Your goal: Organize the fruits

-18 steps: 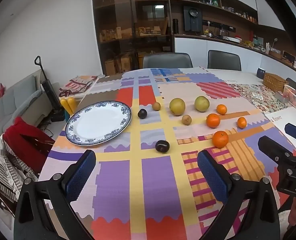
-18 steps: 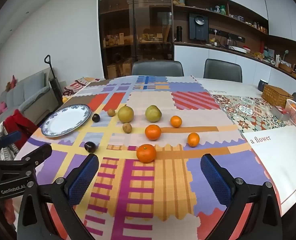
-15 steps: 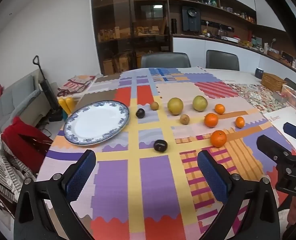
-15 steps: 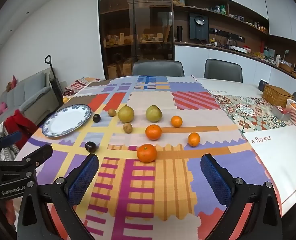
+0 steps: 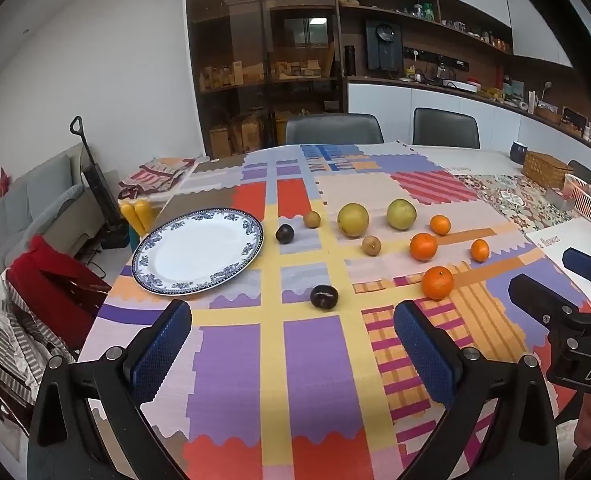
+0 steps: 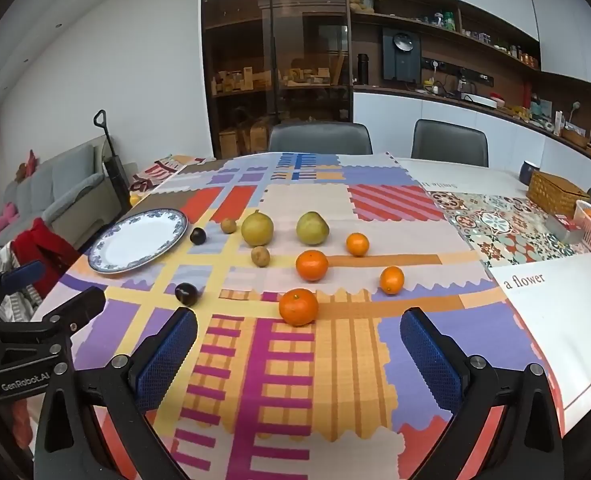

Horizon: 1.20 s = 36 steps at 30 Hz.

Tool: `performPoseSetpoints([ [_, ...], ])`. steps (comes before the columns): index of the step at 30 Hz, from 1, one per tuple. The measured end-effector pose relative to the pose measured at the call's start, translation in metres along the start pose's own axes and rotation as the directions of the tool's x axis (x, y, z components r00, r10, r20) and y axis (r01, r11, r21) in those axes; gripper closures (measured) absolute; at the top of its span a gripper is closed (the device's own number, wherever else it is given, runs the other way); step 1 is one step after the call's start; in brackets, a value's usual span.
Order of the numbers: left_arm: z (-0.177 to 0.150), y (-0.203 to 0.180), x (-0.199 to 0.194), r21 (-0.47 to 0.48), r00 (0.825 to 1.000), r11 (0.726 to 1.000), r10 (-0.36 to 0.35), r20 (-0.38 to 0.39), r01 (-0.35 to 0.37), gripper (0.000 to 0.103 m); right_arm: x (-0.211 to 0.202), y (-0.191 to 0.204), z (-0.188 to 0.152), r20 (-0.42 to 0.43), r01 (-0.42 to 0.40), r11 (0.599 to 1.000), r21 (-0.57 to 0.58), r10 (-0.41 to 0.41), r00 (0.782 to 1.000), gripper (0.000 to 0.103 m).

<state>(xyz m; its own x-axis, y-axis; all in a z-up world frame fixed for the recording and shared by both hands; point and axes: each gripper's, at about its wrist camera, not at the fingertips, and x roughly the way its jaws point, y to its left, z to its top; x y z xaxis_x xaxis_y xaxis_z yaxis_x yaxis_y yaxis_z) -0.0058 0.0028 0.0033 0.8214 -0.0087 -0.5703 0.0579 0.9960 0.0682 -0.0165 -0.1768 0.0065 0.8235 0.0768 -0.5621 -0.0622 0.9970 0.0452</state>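
We hold the left hand-held gripper spread wide above the near part of the worktop, nothing between its blue pads, and the right hand-held gripper stands spread just as wide and equally bare. Both tilt down toward the patchwork cloth of purple, yellow, orange and magenta blocks.

Nearest the left gripper lies a dark, glossy plum on a yellow stripe. Nearest the right one sits a large orange mandarin with a dimpled skin, at the edge of the striped orange patch. Beyond it we see a second mandarin, and to its right two smaller ones, all well apart.

Farther back stand two yellow-green pears, rounded and upright, side by side. Two small brown kiwis lie near the left pear, and a second dark plum rests just beside the plate.

That plate, white with a blue floral rim, sits at the left side of the worktop with no fruit on it.
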Motion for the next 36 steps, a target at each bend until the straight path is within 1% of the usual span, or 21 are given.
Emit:
performPoseSetpoints([
  [36,0.0052,0.0049,-0.0071,-0.007,1.0,1.0,-0.001,0.017,0.001,0.0,-0.0017,0.0073,0.0016,0.003,-0.006,1.0,-0.008,0.006,1.0,0.0],
])
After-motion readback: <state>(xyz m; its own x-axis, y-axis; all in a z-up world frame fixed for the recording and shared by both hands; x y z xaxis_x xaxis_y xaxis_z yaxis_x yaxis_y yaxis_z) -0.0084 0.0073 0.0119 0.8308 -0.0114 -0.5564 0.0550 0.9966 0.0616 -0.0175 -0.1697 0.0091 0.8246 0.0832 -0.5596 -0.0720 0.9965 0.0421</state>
